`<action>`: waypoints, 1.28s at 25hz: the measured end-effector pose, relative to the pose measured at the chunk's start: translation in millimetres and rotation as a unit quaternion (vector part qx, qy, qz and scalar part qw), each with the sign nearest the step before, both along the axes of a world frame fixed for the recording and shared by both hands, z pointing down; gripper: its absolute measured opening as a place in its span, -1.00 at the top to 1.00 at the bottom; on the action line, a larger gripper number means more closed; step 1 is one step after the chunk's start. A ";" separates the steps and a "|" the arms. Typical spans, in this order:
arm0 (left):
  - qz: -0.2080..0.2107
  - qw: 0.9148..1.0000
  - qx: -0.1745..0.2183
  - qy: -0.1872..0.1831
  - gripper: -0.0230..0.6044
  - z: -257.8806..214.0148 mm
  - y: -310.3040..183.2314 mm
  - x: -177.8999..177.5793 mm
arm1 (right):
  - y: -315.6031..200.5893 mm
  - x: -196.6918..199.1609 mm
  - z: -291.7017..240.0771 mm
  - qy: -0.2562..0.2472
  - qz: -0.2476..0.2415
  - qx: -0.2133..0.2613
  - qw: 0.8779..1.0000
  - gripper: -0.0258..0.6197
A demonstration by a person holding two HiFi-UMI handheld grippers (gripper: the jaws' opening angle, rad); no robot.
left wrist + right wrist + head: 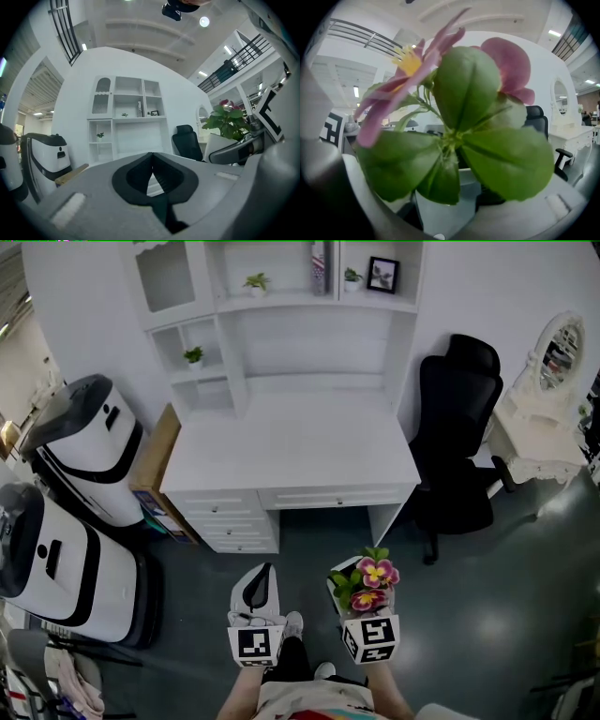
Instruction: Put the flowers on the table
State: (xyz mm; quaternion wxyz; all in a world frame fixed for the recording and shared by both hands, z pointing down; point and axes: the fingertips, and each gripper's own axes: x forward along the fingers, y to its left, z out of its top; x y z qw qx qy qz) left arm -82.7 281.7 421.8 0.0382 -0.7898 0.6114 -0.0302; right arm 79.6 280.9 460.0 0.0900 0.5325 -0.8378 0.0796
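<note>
In right tool (354, 601): flowers (373, 579) gripped by pot (436, 213).
Left tool (264, 574): closed, empty.
Handling: judged light, petals soft; pot is best held.

Your way to the desk (291, 451) runs free across its front edge, and the top lies open back to the shelf unit (281, 343) walling the rear edge. A black chair (459, 442) crowds the right edge; a wooden board (155, 460) and white machines (84, 451) flank the left.

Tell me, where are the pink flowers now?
In the head view the flowers sit low, right of middle, held in the right gripper above the floor, short of the white desk.
</note>
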 end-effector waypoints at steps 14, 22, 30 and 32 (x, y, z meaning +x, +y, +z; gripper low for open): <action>-0.032 0.999 0.012 0.015 0.92 -16.7 -161.6 -105.5 | -154.6 -72.7 -18.7 0.009 0.011 0.012 1.000 -0.13; -0.035 0.999 0.003 0.027 0.92 -7.3 -214.6 -124.2 | -199.3 -67.6 -11.1 0.023 0.036 -0.007 0.999 -0.13; -0.026 0.999 -0.010 0.027 0.92 2.4 -272.0 -106.4 | -263.1 -65.3 -0.3 0.020 0.030 -0.005 0.999 -0.13; -0.024 0.999 -0.013 0.025 0.92 4.3 -291.3 -99.2 | -285.1 -62.5 2.9 0.022 0.025 -0.005 0.999 -0.13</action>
